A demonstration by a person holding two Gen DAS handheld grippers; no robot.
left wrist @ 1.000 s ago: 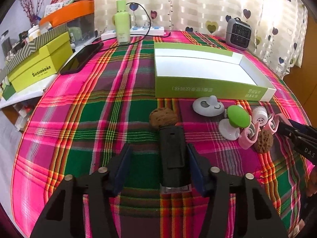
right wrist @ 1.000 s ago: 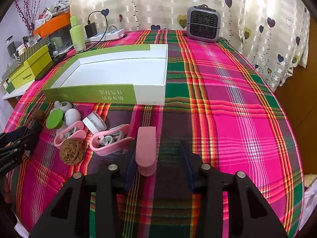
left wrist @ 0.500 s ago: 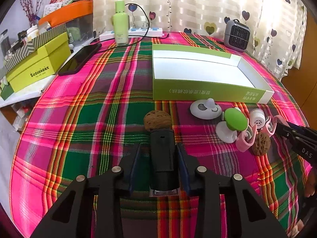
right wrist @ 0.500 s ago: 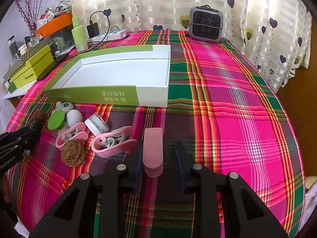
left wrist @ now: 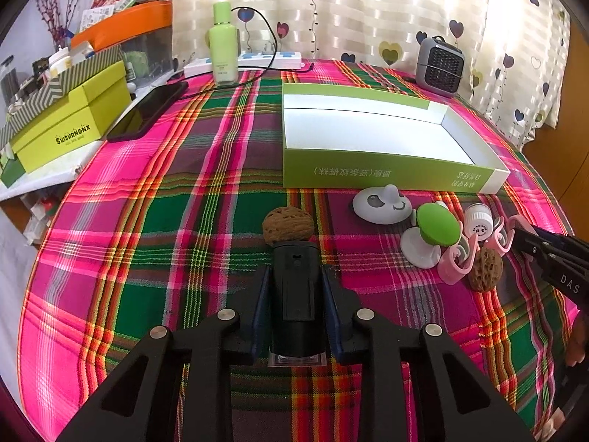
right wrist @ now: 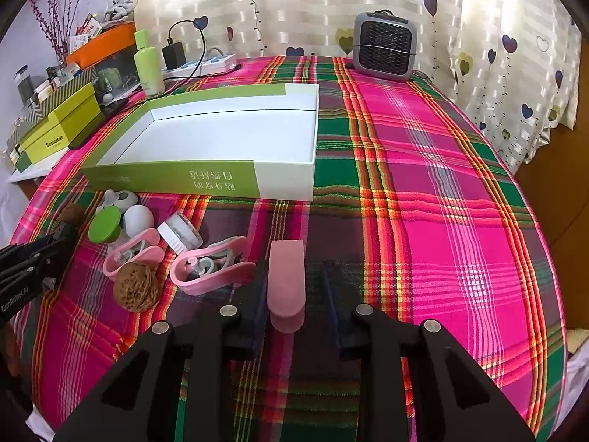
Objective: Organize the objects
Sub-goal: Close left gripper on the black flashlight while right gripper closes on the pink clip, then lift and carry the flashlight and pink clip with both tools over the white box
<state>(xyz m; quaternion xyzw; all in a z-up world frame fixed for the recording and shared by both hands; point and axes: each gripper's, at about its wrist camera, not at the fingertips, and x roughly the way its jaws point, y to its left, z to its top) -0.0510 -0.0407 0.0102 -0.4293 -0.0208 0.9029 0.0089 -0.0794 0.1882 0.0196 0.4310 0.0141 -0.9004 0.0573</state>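
left hand-held gripper (left wrist: pixel 296 305) tight around black block (left wrist: pixel 297 294)

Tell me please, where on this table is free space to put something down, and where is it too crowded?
Free: inside the green-and-white box; the plaid cloth between the box's right wall and the grey heater; the cloth between the phone and the walnut. Crowded: the strip before the box's front wall, with pink clips, a green-capped knob, a white jar and another walnut.
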